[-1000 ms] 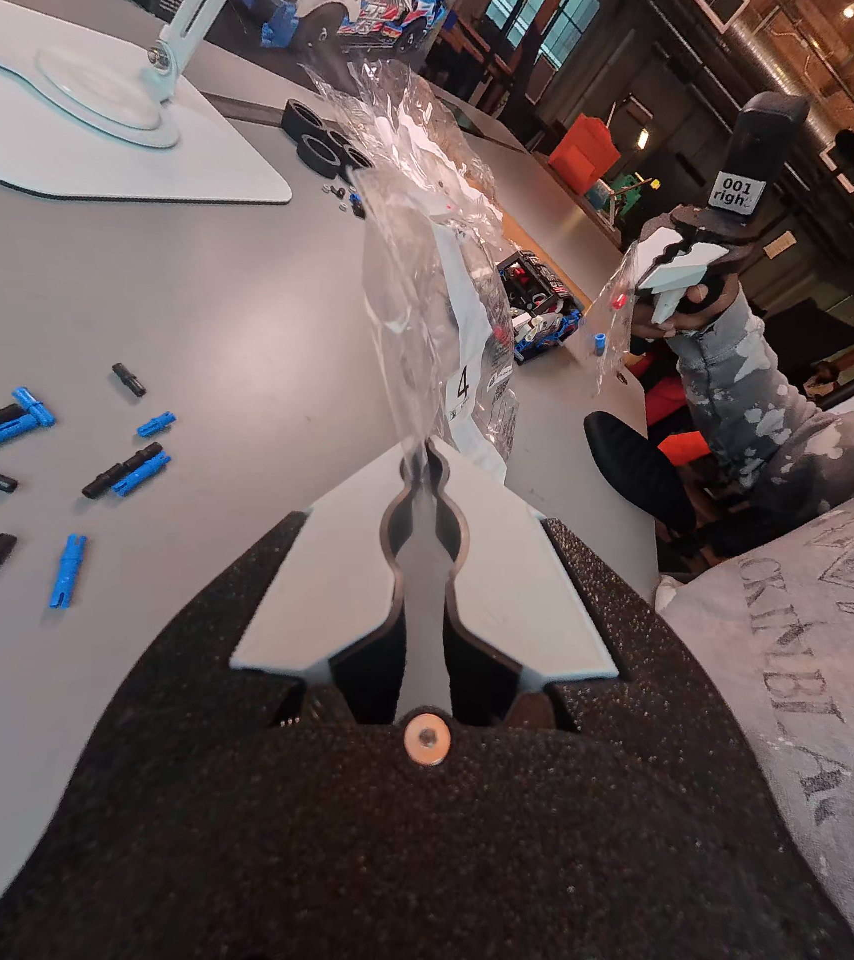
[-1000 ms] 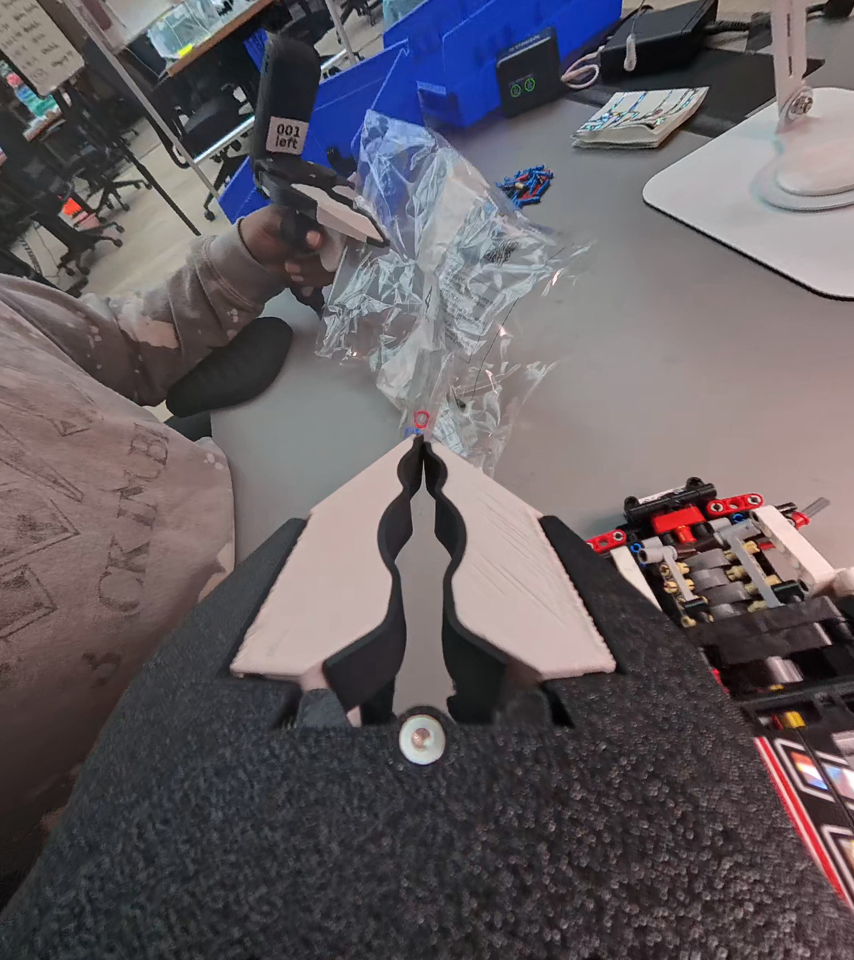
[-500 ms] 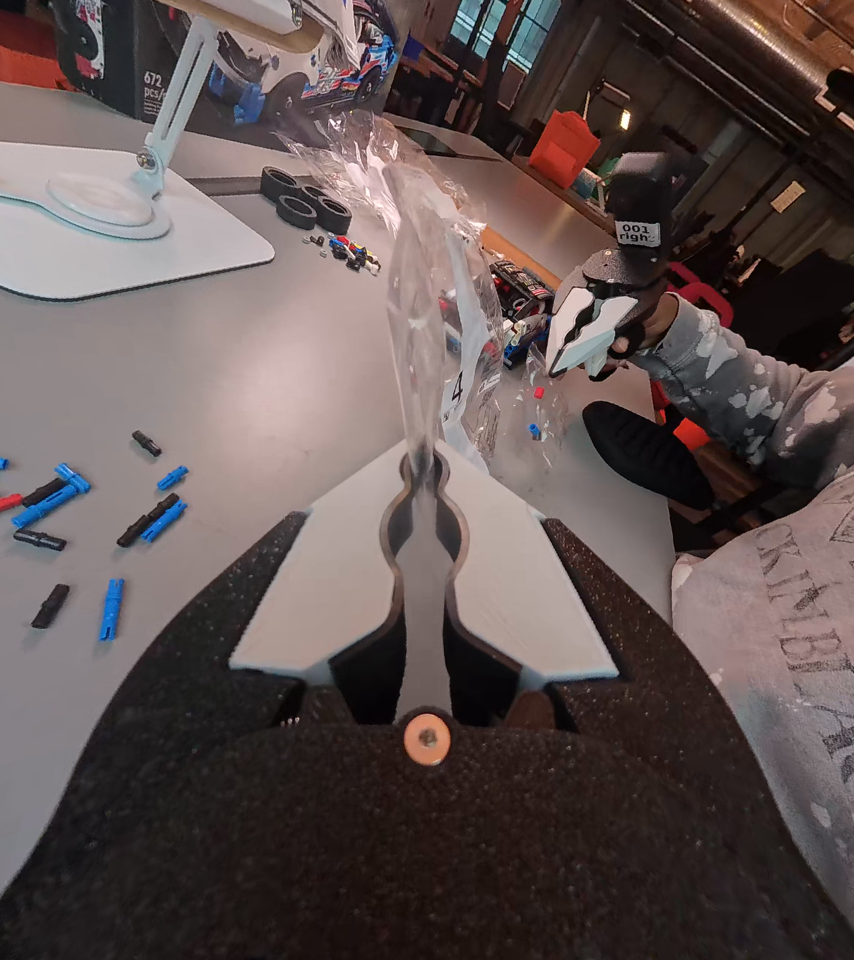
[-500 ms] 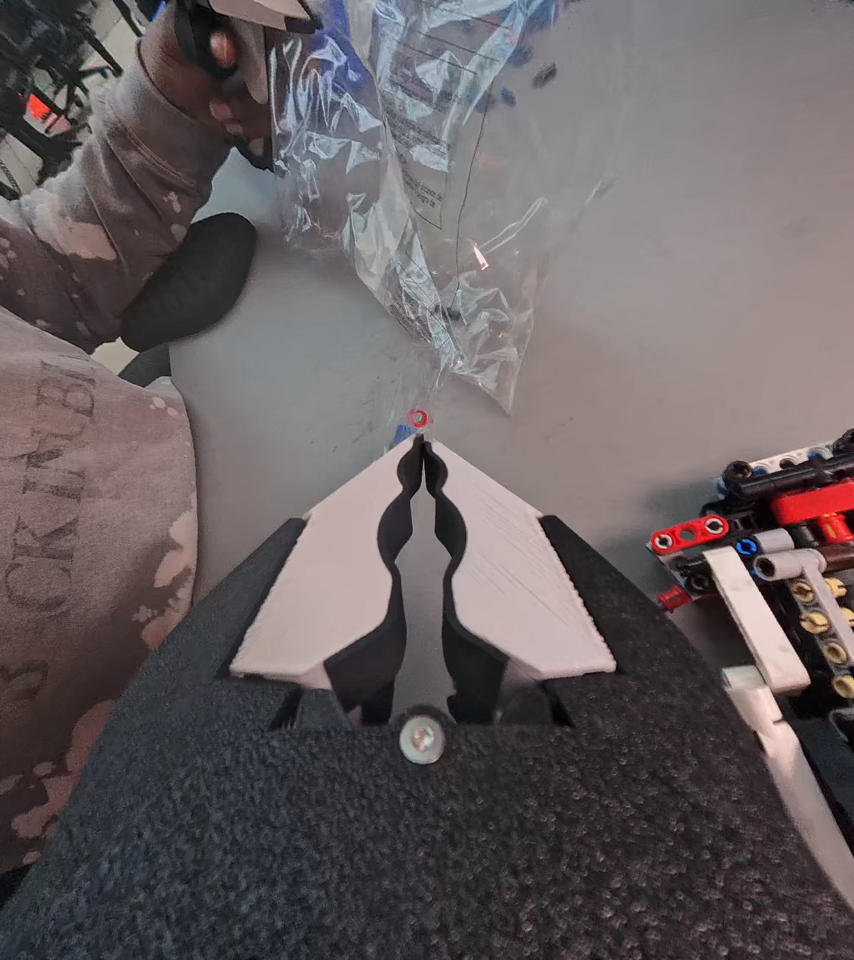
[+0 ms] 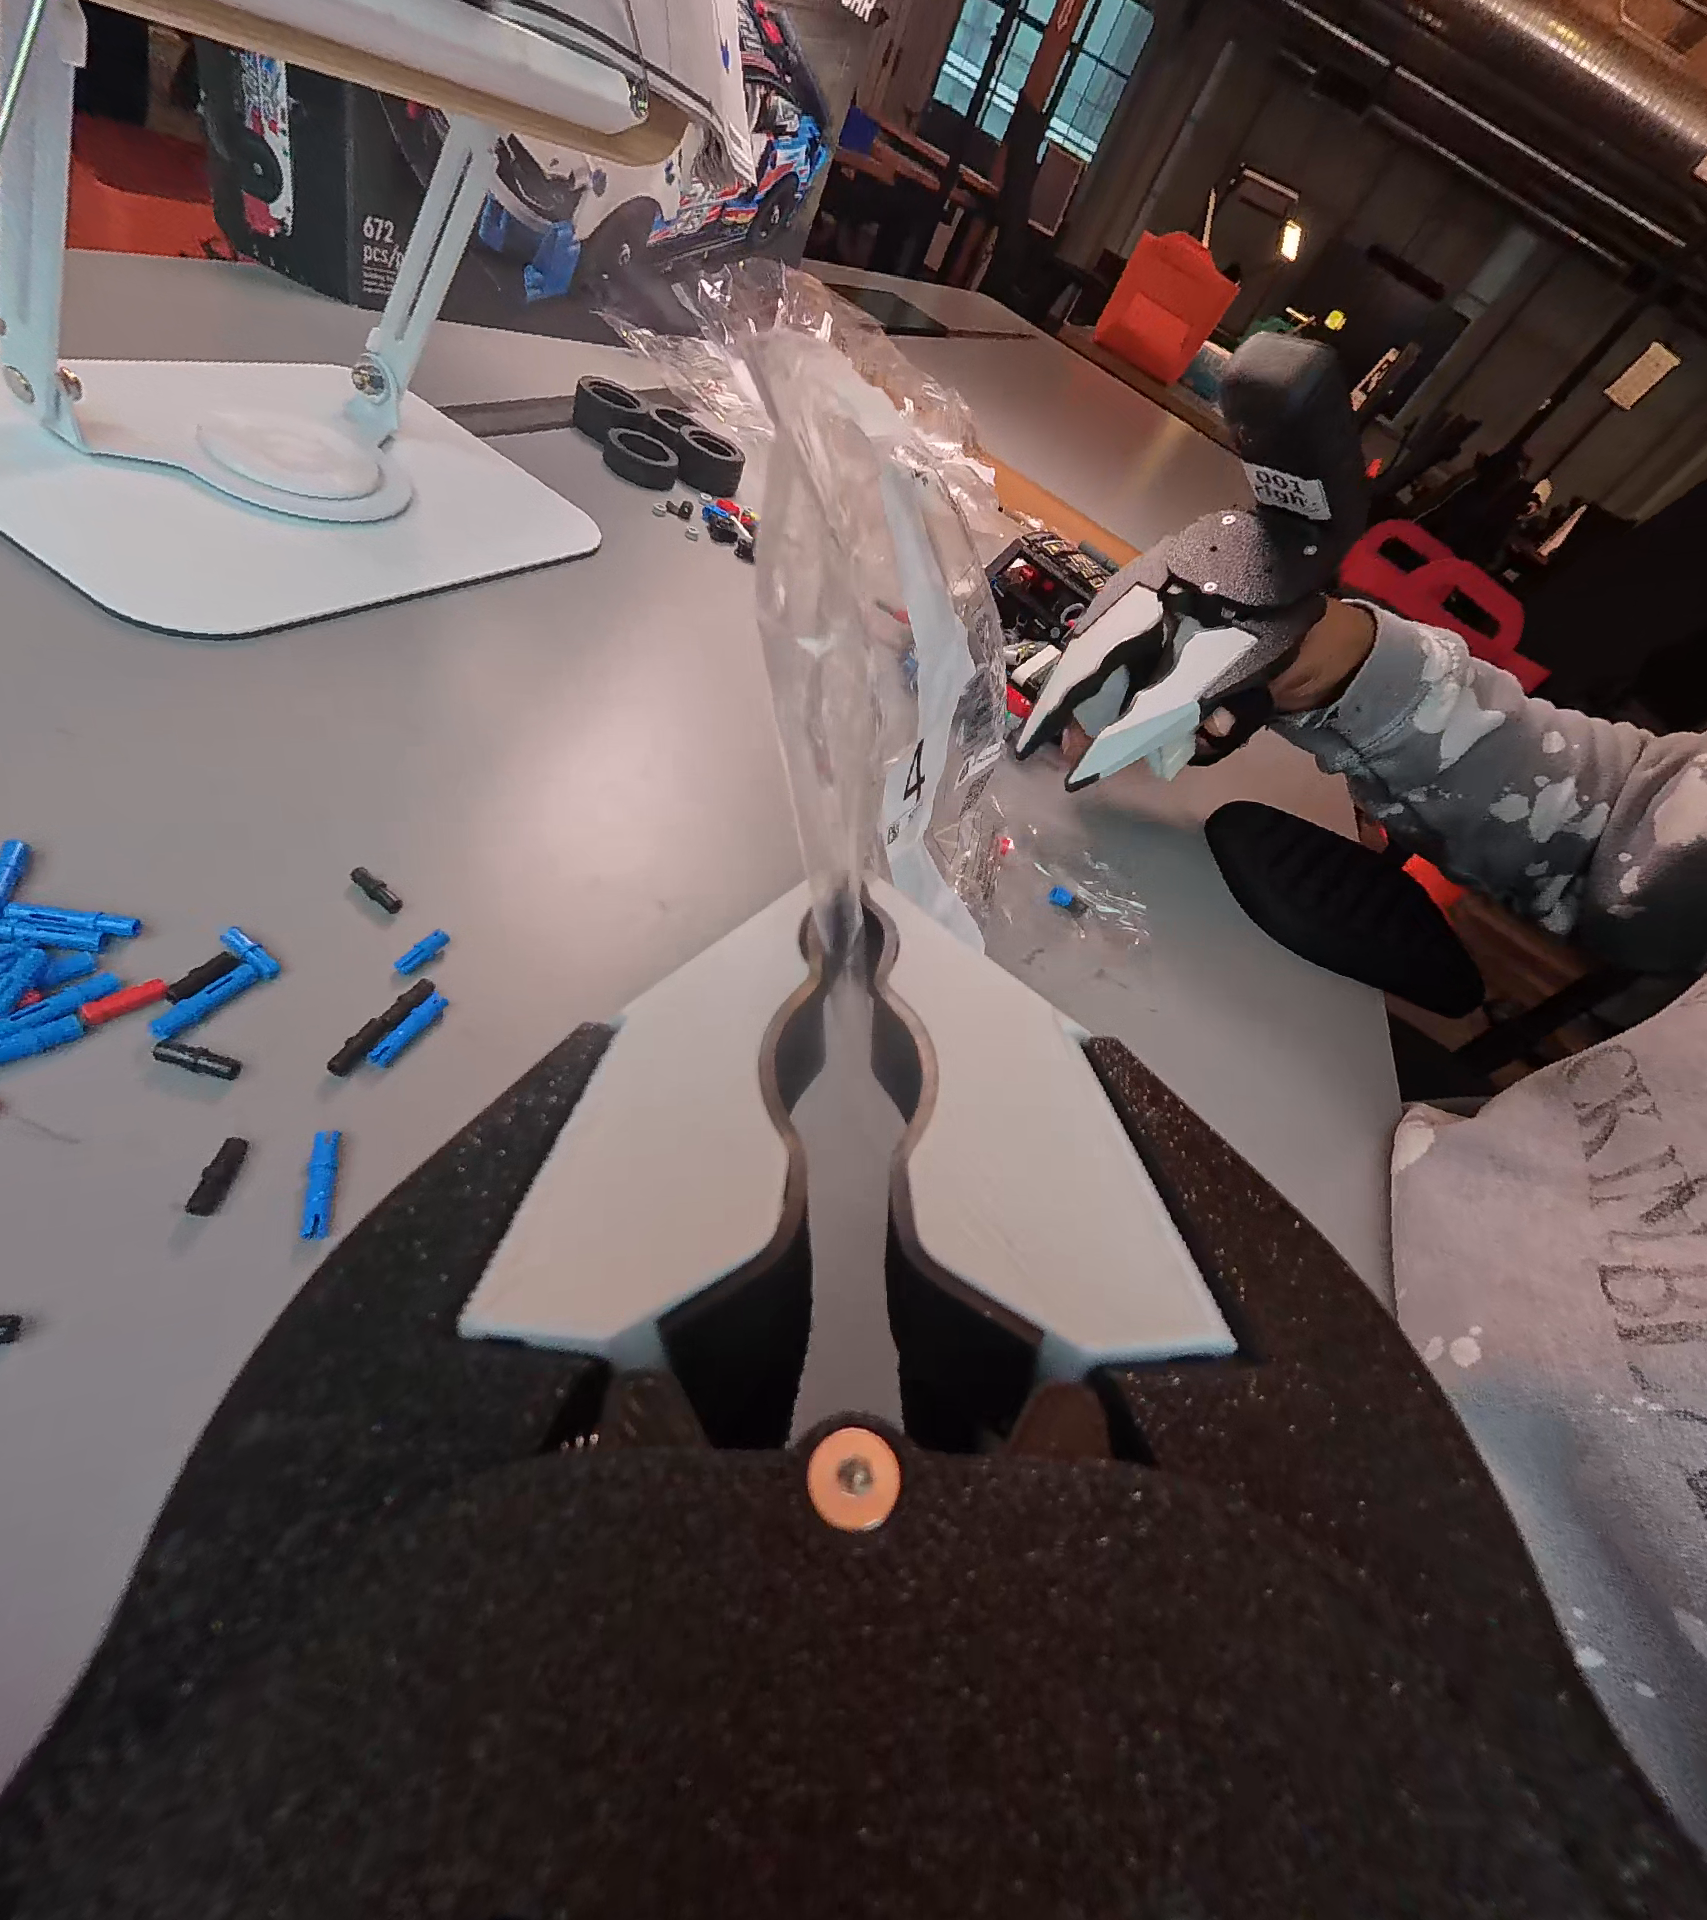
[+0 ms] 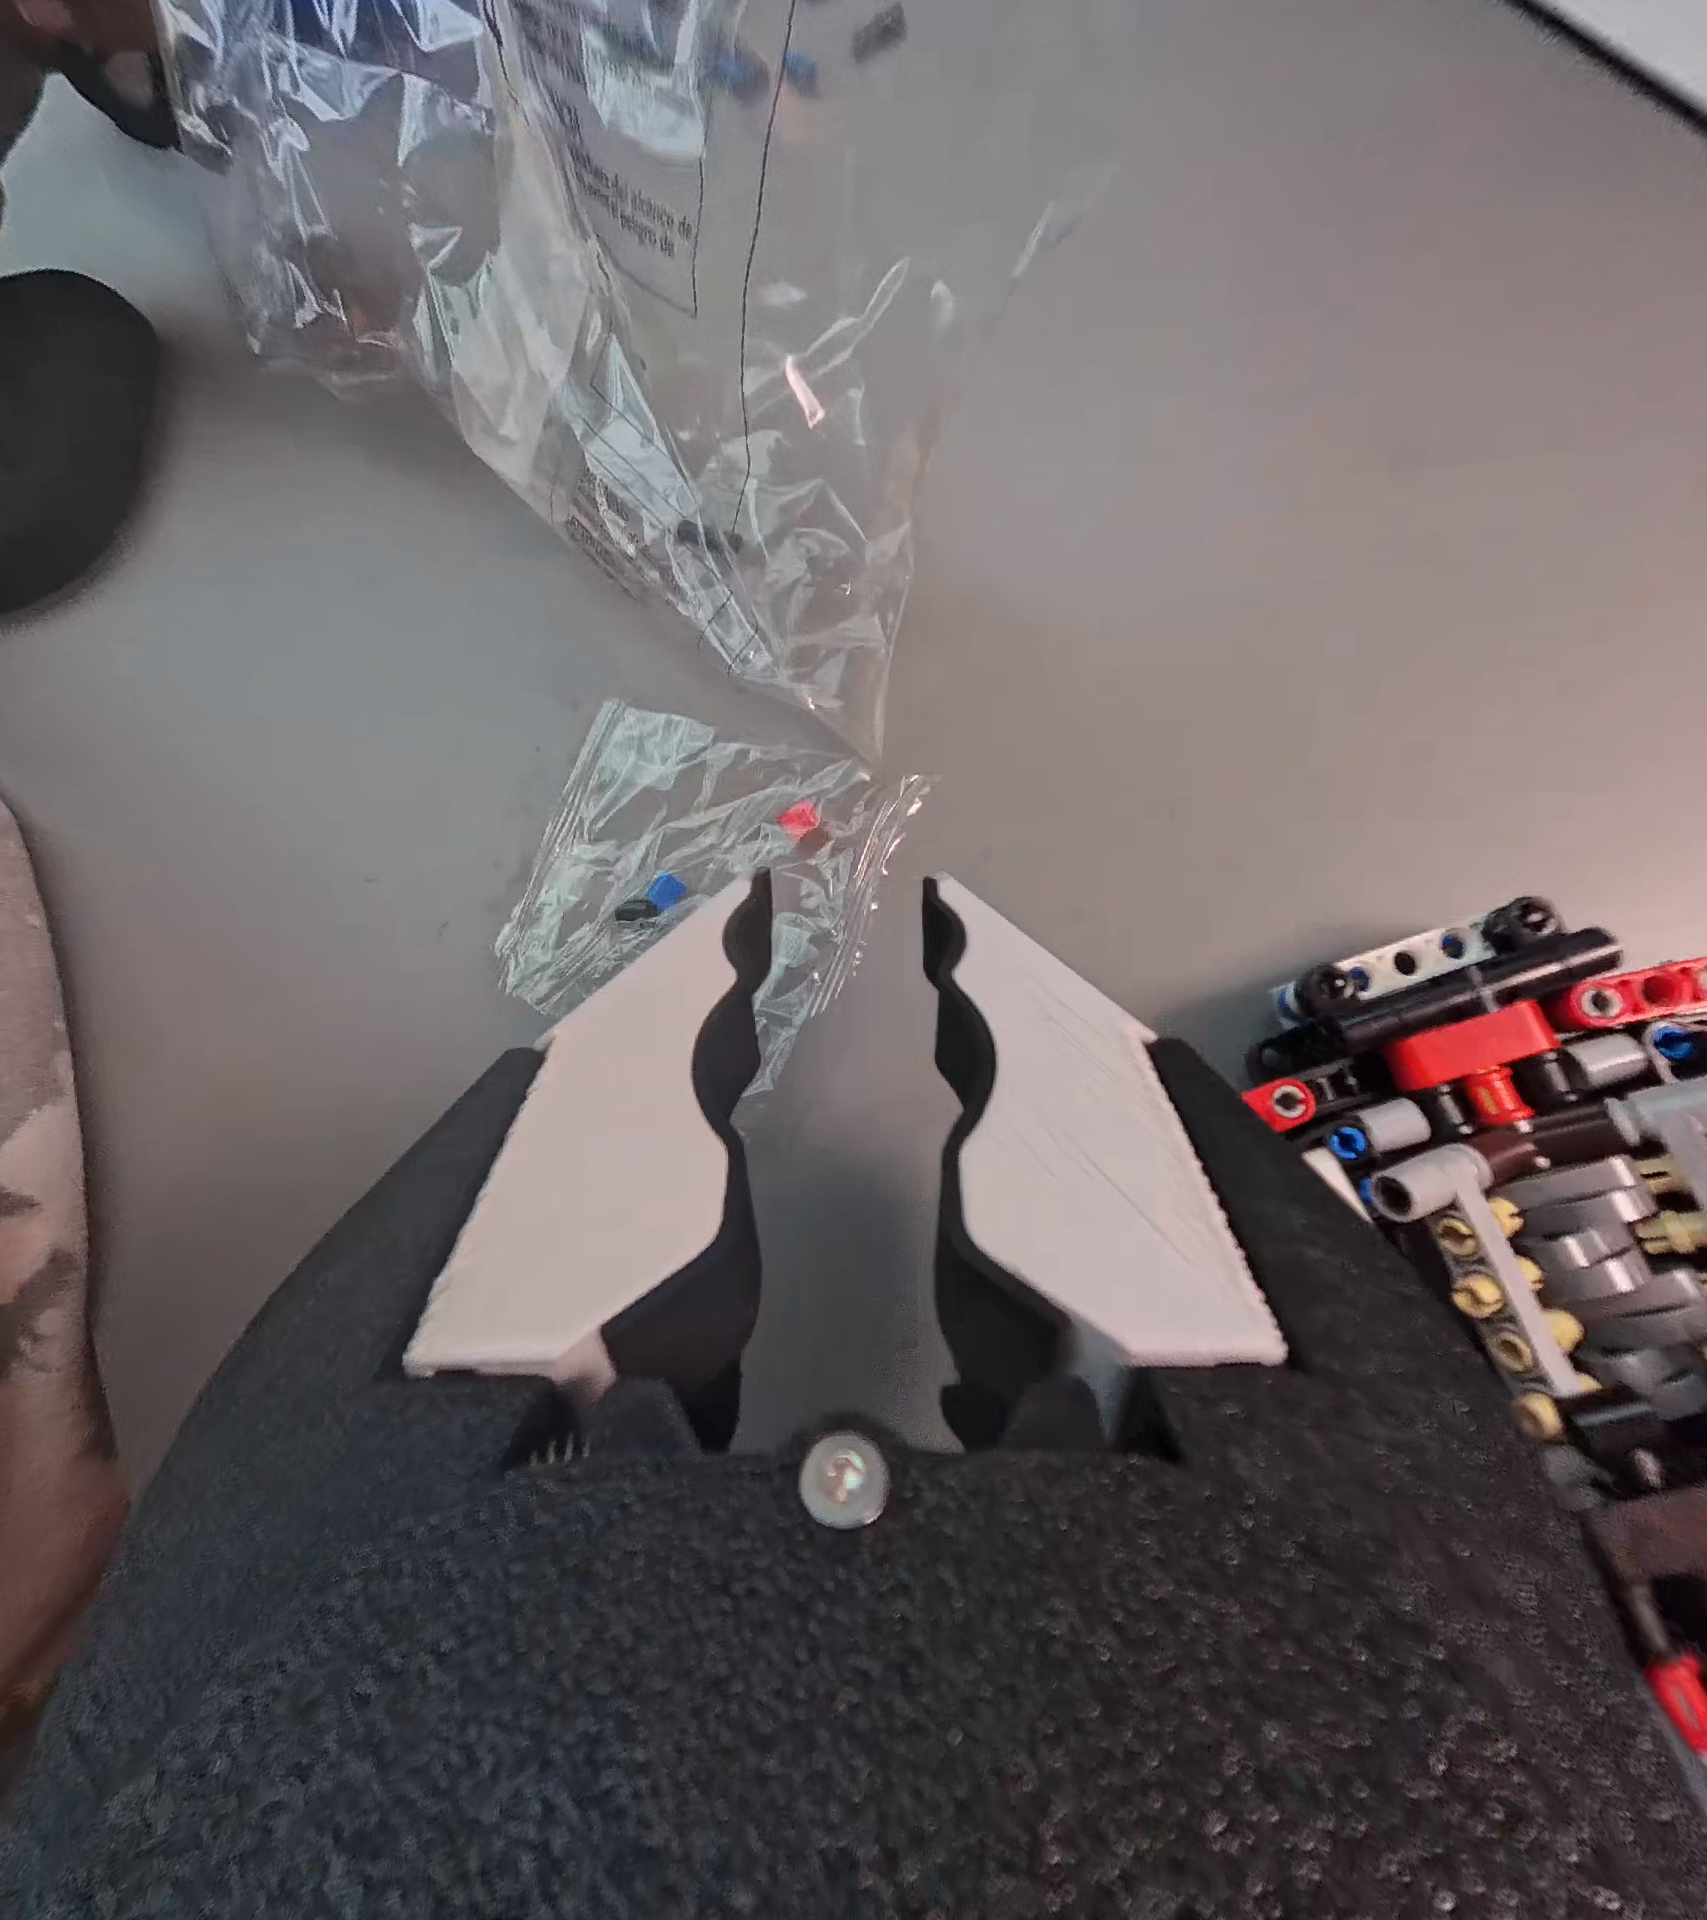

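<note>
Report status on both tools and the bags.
Left tool shut on large clear bag. Right tool open above small bag. Brick model close right.

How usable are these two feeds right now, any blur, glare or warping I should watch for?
Left wrist view: mostly sharp, strong wide-angle bending at the edges, soft ceiling-light sheen on the grey table, the clear bag hard to read edge-on. Right wrist view: motion-blurred, worst on the brick model; glare streaks on the small bag.
</note>
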A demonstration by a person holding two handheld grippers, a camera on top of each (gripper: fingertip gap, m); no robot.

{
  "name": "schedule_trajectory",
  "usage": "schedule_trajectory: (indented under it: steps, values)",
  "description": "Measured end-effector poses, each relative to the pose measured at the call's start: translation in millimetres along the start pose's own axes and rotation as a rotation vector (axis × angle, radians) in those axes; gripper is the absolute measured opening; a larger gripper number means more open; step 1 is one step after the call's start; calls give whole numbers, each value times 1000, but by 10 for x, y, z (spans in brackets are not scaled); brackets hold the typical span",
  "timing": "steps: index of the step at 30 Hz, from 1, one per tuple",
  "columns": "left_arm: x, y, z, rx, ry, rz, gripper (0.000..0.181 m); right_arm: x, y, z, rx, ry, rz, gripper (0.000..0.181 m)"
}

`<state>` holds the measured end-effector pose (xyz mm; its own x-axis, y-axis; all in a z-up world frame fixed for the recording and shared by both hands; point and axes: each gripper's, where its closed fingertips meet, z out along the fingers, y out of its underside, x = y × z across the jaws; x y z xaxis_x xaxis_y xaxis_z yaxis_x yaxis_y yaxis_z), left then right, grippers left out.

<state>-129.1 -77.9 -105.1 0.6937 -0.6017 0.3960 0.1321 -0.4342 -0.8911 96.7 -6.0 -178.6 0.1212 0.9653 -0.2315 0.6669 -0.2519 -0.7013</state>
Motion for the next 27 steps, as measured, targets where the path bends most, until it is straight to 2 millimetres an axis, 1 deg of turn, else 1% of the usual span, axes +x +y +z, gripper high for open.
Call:
schedule_trajectory:
  steps: [1, 3, 5, 7, 9, 10, 12, 13, 14, 16, 19, 21, 23, 24, 26, 27]
  values:
    - [0, -4, -3, 4, 1, 4, 0, 8, -76, -47, 23, 8, -25, 32]
    - [16, -12, 0, 9, 12, 16, 0, -29, -282, -131, 93, -4, -69, 36]
    - [52, -17, 8, 12, 33, 30, 0, -83, -465, -145, 141, -26, -107, 39]
    - [78, -21, 15, 15, 48, 37, 0, -121, -567, -53, 143, -48, -160, 41]
    - [89, -19, 16, 16, 54, 38, 0, -203, -587, 125, 110, -109, -198, 40]
    - [86, -16, 13, 16, 50, 40, 0, -259, -585, 216, 93, -145, -214, 35]
    - [69, -5, 0, 14, 39, 43, 0, -275, -607, 352, 69, -150, -270, 7]
    - [45, -3, -14, 15, 25, 42, 0, -282, -622, 382, 61, -155, -307, 5]
    - [14, -5, -33, 18, 8, 38, 0, -288, -648, 387, 57, -161, -332, 0]
    - [-4, -8, -74, 26, 7, 26, 3, -278, -745, 348, 75, -167, -344, 0]
    - [67, 4, -94, 34, 56, 18, 23, -235, -837, 266, 86, -173, -351, 0]
    - [111, 61, -57, 7, 76, 25, 34, -232, -888, 210, 103, -189, -339, 0]
    - [120, 176, 17, -57, 65, 46, 37, -248, -940, 149, 134, -212, -323, 0]
    - [99, 244, 59, -95, 41, 66, 34, -255, -965, 120, 151, -222, -312, 0]
    - [54, 371, 111, -172, -7, 118, 8, -248, -975, 77, 164, -231, -300, 0]
    - [65, 411, 117, -200, -4, 135, 0, -217, -967, 59, 164, -220, -300, 0]
